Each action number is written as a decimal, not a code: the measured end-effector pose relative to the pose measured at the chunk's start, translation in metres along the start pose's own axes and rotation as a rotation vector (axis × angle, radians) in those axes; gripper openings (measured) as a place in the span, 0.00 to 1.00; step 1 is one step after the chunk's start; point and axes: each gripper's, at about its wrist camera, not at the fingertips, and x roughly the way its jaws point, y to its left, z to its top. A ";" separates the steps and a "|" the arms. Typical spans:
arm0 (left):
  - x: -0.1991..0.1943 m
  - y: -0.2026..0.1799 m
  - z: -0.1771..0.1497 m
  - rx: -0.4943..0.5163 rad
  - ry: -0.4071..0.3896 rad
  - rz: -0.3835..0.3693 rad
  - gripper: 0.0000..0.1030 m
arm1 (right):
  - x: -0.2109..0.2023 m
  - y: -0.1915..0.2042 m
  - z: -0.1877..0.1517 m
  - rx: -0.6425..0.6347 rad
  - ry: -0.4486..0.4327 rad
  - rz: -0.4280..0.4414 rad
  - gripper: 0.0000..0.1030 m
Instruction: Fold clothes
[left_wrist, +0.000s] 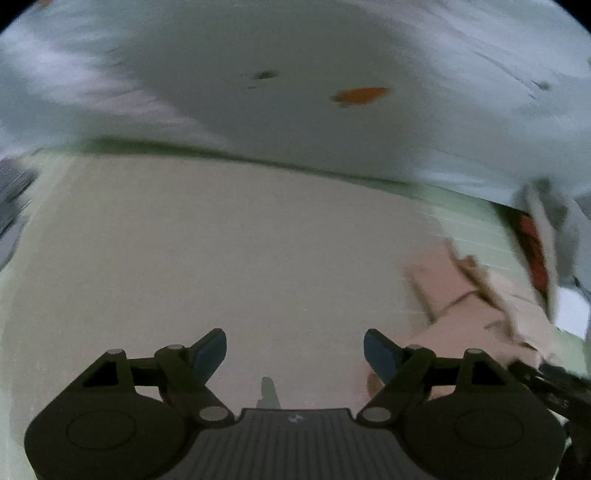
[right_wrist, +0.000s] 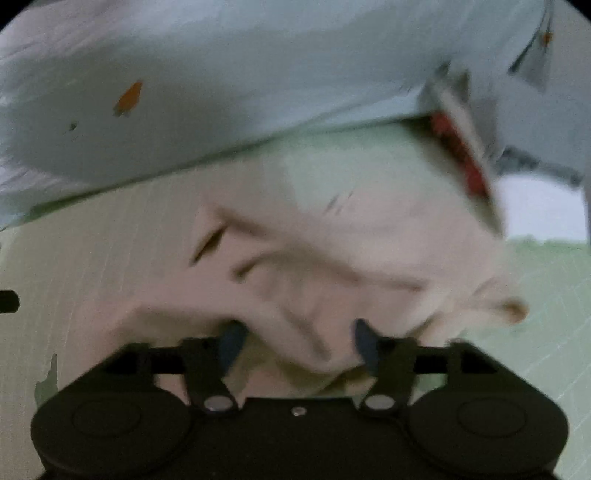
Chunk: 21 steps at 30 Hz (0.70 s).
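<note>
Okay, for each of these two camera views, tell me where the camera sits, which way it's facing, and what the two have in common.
Left wrist: sits on the left tool, looking forward and down at the smooth beige cloth on the green mat; only its open fingers show.
Right wrist: sits on the right tool, looking down at the same cloth, here rumpled; its open fingers straddle a fold, grip unclear.
Shared: the beige cloth, green mat, and pale blue garment with an orange mark.
</note>
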 end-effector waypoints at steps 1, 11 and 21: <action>0.006 -0.009 0.006 0.028 0.002 -0.015 0.81 | 0.005 0.001 0.003 -0.035 -0.009 -0.017 0.75; 0.082 -0.085 0.047 0.191 0.089 -0.136 0.81 | 0.031 -0.026 0.051 0.029 -0.145 -0.018 0.78; 0.126 -0.107 0.046 0.253 0.162 -0.207 0.76 | 0.070 -0.016 0.048 -0.067 -0.034 0.074 0.74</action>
